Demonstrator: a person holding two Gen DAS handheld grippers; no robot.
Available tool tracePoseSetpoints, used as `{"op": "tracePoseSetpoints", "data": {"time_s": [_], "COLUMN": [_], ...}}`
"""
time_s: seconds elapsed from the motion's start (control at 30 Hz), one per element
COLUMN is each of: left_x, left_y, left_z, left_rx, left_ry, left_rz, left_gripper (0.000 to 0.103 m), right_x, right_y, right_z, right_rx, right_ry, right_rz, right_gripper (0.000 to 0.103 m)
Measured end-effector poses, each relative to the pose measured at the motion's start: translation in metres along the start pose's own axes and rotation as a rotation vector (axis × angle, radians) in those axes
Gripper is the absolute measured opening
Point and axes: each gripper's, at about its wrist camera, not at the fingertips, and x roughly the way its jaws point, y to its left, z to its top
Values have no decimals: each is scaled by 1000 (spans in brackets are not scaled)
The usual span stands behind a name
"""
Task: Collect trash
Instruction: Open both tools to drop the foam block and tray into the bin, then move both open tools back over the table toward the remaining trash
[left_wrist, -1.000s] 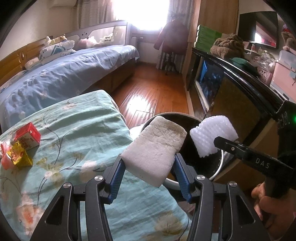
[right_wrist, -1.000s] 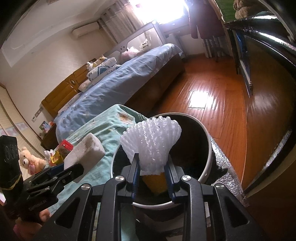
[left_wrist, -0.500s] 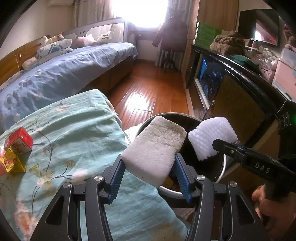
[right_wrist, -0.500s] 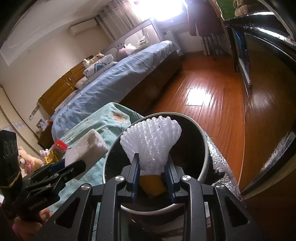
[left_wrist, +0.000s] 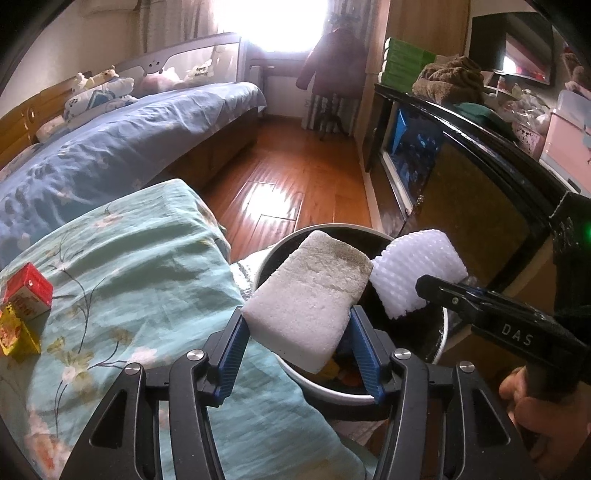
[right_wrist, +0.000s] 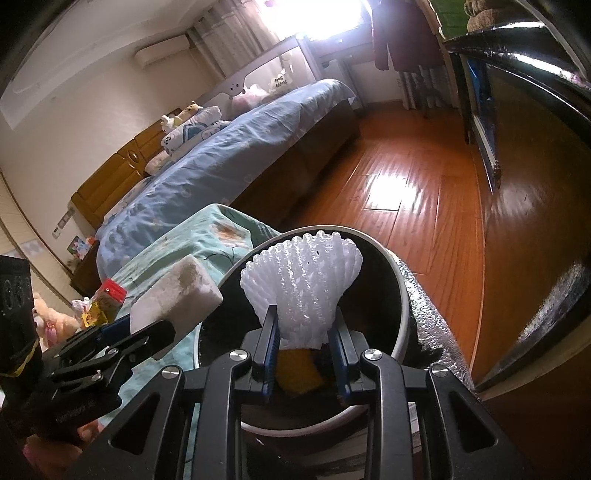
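Trash is in both of our grippers at this moment. Our left gripper (left_wrist: 295, 332) is clamped on a white foam block (left_wrist: 308, 295), its blue pads pressing the block on two sides, in the lower middle of the left wrist view. The block is tilted and hangs over the near left rim of the round trash bin (left_wrist: 441, 334), which has a white rim and a dark inside. Our right gripper (right_wrist: 304, 352) is closed on a white foam fruit net (right_wrist: 303, 284); the net spreads like a fan above the pads, in the centre of the right wrist view, over the open bin (right_wrist: 400, 295). In the bin we see something yellow (right_wrist: 297, 371) under the net.

In the left wrist view the net (left_wrist: 417, 273) is just to the right of the block, and a hand (left_wrist: 546, 417) holding the right gripper shows in the lower right corner. At the left edge, on the light green flowered cloth (left_wrist: 129, 280), lie a red and white carton (left_wrist: 27, 291) and a yellow wrapper (left_wrist: 14, 334), touching each other and well apart from the bin. A bed with blue cover (left_wrist: 110, 147) fills the upper left.
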Motion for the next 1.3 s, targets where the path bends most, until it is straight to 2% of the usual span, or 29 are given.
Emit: {"op": "tracePoseSetpoints", "data": {"time_s": [0.1,0.2,0.33,0.4,0.5,0.7,0.9,1.2,1.3], "left_x": [2,3,2,2,1,-16,-40,-93,-114], "left_y": [-1,-1,1,3,7,20,46,97,111], "left_z": [1,2,0,-2,-6,-19,-43,-86,-100], "left_rx": [2,2,-5,-16,-38,-79,-147,-263,-287], "left_ry": [6,16,23,27,34,21,12,-22,-41], "left_rz": [0,-12,-16,-15,-18,-11,15,99,150], "left_gripper": [56,58,62,70,71,71,71,71,71], "right_x": [2,2,-1,-3,-5,-10,-11,5,9], "right_y": [-3,-4,-7,-7,-5,7,38,105,129], "right_z": [2,3,2,1,-1,-5,-13,-31,-38], "right_rx": [0,3,13,22,28,20,-1,-66,-99], "right_ry": [5,14,7,4,1,-5,-10,44,58], "right_rz": [-5,-7,-15,-14,-14,0,57,179,214], "right_gripper": [30,45,54,59,68,69,77,80,80]}}
